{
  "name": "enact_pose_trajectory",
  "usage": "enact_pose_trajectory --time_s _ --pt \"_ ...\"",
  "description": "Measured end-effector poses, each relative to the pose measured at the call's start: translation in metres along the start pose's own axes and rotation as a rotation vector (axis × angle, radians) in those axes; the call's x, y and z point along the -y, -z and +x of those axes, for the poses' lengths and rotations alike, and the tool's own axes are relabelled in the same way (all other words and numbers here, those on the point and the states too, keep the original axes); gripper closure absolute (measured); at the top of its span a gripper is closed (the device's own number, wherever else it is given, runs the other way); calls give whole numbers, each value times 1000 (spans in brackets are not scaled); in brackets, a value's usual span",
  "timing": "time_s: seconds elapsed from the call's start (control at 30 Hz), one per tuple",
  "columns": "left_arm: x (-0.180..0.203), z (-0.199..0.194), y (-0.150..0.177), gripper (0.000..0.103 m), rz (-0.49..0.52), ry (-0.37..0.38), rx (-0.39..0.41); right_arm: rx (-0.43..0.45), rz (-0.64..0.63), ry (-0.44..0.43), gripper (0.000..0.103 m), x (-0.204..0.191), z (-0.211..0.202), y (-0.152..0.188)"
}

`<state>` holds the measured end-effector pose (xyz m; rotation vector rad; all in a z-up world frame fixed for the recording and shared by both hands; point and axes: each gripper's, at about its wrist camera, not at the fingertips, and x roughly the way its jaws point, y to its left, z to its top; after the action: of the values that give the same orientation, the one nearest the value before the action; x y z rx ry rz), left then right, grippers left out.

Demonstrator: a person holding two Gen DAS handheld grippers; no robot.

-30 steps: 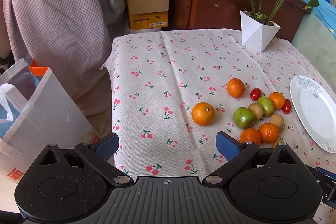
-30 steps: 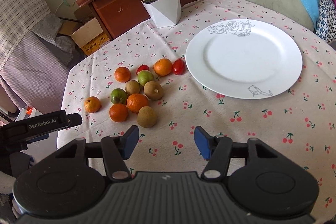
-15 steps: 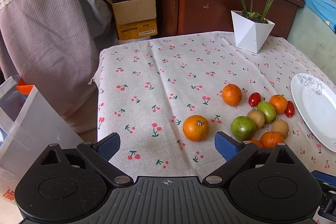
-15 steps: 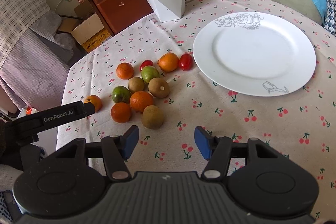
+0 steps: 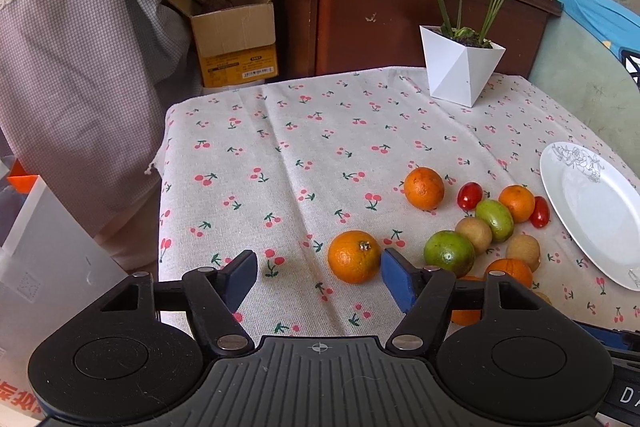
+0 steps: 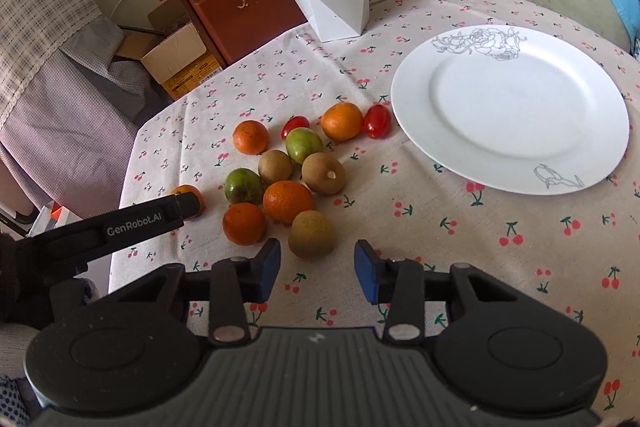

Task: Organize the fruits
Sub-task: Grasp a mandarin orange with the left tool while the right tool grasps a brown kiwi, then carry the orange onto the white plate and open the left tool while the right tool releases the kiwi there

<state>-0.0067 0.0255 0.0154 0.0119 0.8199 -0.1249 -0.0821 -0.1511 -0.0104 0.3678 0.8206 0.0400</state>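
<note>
The left gripper (image 5: 319, 277) is wide open near the round orange fruit (image 5: 353, 257). It should straddle it, then squeeze gently. The right gripper (image 6: 316, 269) is open too.

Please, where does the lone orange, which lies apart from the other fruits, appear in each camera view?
Left wrist: the lone orange lies low in the centre, just left of the left gripper's right finger.
Right wrist: the lone orange is at the middle left, partly hidden behind a black bar of the other gripper.
Shared landmark: the white plant pot.
</note>
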Motion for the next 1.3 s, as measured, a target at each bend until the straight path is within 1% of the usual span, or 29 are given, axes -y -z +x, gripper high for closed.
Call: enact_pose_trajectory --time_s 0.03,0.17,0.23,0.33,0.4,0.47,0.5,0.53,0.57,0.83,1.0,1.1,1.17,1.3 --pt "0 1 0 40 0 4 -3 5 -1 1 68 0 0 1" --pt "-2 5 2 40 -11 4 -14 14 2 -6 73 1 1 1" --pt "-3 6 3 40 -14 4 -9 18 2 -18 78 1 2 2" --pt "-3 5 4 41 -10 4 0 27 -7 -21 79 -1 3 3" --pt "-2 5 5 47 -6 8 7 28 1 -26 79 1 3 3" --pt "-1 3 4 61 -7 19 12 28 11 -28 79 2 3 2" --pt "-1 3 4 64 -8 23 14 30 11 -29 79 2 2 2" --pt "-1 2 4 72 -11 28 14 32 11 -30 79 2 2 2" --pt "0 2 4 76 -12 29 13 34 12 -31 79 2 1 2" --pt "-4 -3 5 76 -46 63 17 52 18 -37 79 3 -4 1" --pt "-4 -8 6 76 -50 65 18 52 6 -39 79 2 -4 2" --pt "-4 -12 7 76 -63 80 12 53 5 -44 79 3 -3 2" --pt "-2 -15 8 76 -52 79 14 50 6 -50 76 3 -3 2" --pt "1 -20 11 76 -42 85 13 41 10 -59 74 4 0 2"
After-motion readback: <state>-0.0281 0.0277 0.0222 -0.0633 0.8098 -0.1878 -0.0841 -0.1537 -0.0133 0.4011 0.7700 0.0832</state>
